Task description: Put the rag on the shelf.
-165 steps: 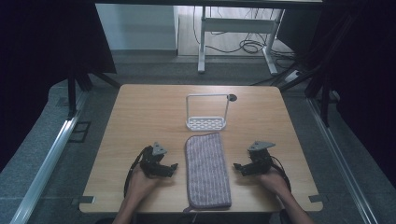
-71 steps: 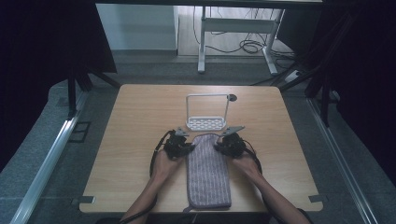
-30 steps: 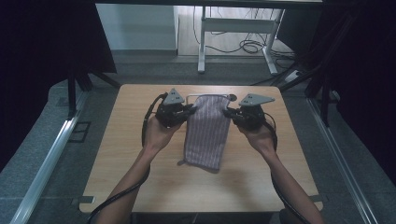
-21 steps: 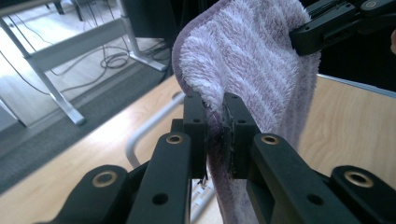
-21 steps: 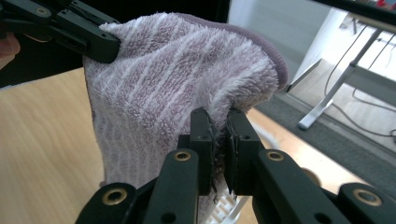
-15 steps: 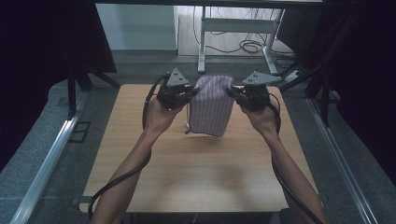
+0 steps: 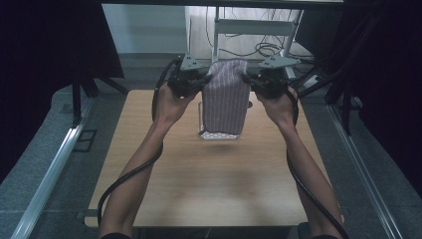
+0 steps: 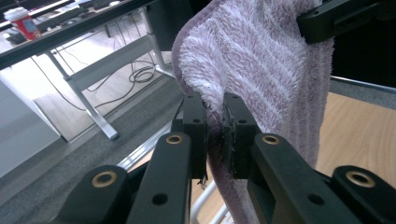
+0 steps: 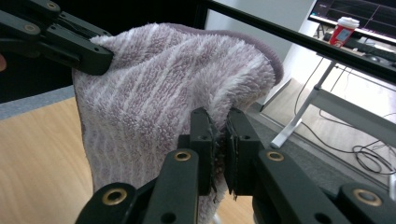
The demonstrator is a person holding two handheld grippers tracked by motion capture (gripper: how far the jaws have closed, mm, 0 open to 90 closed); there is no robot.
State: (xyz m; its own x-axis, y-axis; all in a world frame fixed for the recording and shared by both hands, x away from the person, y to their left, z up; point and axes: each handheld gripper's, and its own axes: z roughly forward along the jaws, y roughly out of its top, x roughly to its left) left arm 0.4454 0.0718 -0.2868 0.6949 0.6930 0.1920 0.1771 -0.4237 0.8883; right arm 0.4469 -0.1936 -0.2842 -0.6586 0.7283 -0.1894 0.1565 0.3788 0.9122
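My left gripper (image 7: 205, 79) and right gripper (image 7: 247, 79) each clamp a top corner of a fluffy, purple-and-white striped towel (image 7: 225, 97), which hangs above the table (image 7: 209, 184).

High view looks down; both gripper views closely share the towel (image 8: 261, 60).

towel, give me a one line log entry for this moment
towel: held up over rack, hanging clear of table | left gripper: shut on towel corner | right gripper: shut on other corner
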